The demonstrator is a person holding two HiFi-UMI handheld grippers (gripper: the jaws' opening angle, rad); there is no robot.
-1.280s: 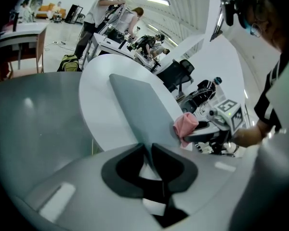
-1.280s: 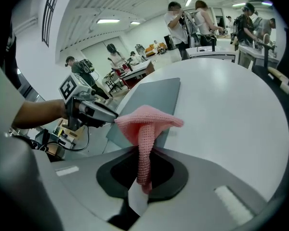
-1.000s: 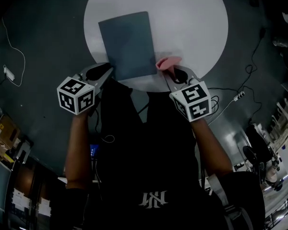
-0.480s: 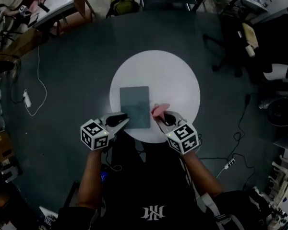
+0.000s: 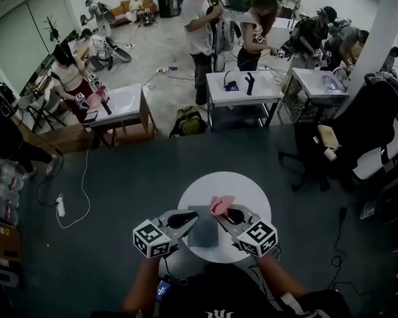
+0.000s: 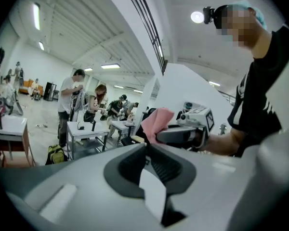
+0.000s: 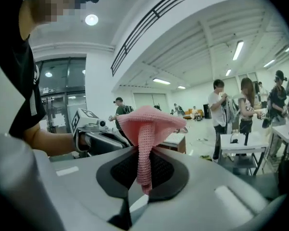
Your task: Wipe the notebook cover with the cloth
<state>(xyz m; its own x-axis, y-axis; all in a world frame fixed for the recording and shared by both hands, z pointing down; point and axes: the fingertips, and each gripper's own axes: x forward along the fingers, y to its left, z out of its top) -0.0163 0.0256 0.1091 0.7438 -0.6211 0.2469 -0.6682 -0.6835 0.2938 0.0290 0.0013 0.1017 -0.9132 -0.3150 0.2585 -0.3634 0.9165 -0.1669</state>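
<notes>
1. Nearest to me, my left claw [image 6: 147, 146] is clenched. Its jaws have just been closing, the tips now meet, and I see nothing between them
2. My right claw [image 7: 143, 148] is grasping the cloth [image 7: 151, 121]. The pink knit is pinched into a narrow strip between the pads and spreads out like a mushroom cap above the tips
3. From the head view I see both claws side by side, tips angled in toward each other. The cloth is up in the air with the right one, clear of any surface
4. Below and between them the notebook [image 5: 204, 234] lies flat with its grey-blue cover up. It sits on the near part of the round white table [image 5: 252, 191], and the claws hide its near corners from me
5. Around the table is a dark floor [image 5: 119, 171], and a white cable with a power strip [image 5: 60, 206] trails at the left
6. Farther off stand white work tables [image 5: 242, 88], with a green backpack [image 5: 188, 120] on the floor beside one and a black chair [image 5: 378, 124] at the right
7. At the back several people [image 5: 200, 18] stand or sit around those tables
</notes>
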